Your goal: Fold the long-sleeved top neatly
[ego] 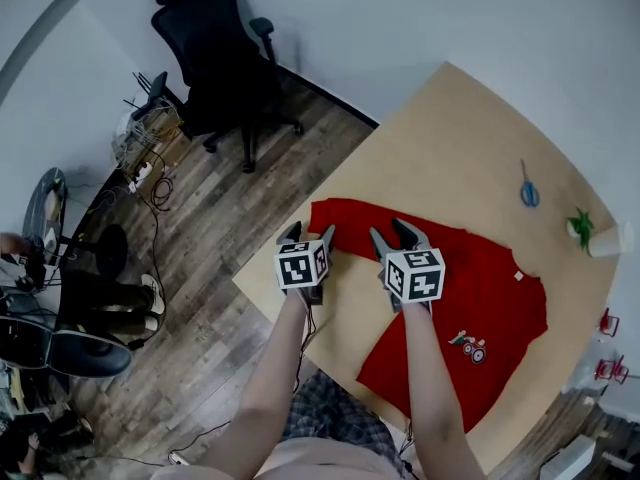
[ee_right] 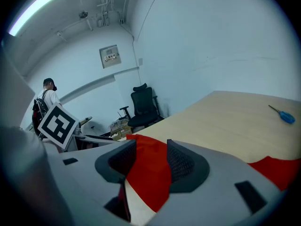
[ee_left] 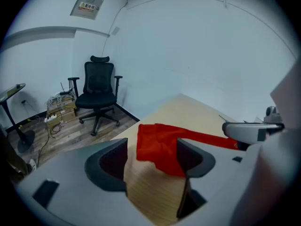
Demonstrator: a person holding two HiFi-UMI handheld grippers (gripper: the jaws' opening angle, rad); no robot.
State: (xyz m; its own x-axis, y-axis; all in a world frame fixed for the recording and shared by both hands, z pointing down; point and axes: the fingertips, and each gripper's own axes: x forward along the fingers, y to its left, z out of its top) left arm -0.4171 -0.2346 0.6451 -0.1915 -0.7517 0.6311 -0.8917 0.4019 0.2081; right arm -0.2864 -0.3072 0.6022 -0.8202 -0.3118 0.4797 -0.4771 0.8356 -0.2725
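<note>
The left claw (ego: 310, 234) hangs wide open and the right claw (ego: 392, 236) half open. Neither pinches anything. Both are above the outstretched sleeve (ego: 345, 218) of the red long-sleeved fabric top (ego: 480, 303), whose body lies flat to the right claw's right. An uneven pinch could drag the sleeve crooked. Beneath is a pale wooden table (ego: 450, 128); beyond, plank floor (ego: 225, 233) and a black office chair (ego: 215, 63).

an office-like workroom: black swivel chair (ego: 215, 63), tangled cables (ego: 158, 190) on plank floor (ego: 225, 233), bare white walls (ego: 400, 18), plain wooden table (ego: 450, 143)
</note>
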